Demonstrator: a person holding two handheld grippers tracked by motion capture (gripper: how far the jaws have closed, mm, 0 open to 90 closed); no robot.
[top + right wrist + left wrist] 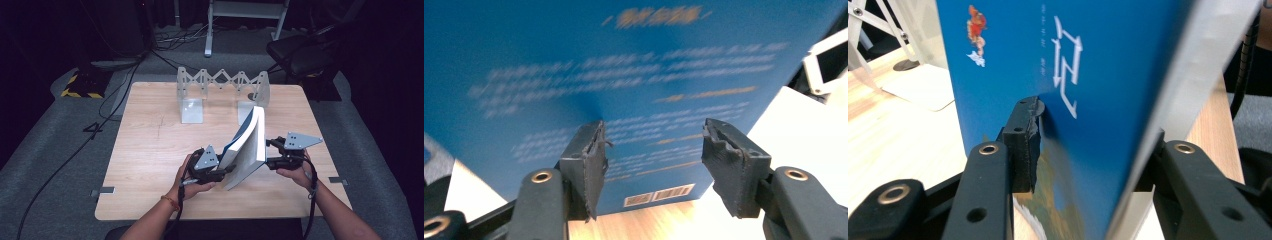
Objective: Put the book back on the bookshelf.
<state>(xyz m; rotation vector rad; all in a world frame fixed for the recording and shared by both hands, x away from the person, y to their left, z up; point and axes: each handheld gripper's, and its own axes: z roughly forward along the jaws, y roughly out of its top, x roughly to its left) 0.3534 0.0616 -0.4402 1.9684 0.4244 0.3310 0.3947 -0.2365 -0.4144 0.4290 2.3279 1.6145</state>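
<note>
A thick blue-covered book [248, 147] stands tilted on the table's near half, white page edges showing.

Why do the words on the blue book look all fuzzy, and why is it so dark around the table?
In the right gripper view the book sits so close that its white lines of print smear out of focus; in the left gripper view its lower cover blurs too. In the high view light falls on the table while the room behind stays almost black.

Book [247, 147] stands tilted on the table [150, 150], in front of the rack [222, 92]; left gripper [222, 170] at its left, right gripper [270, 152] at its right.
</note>
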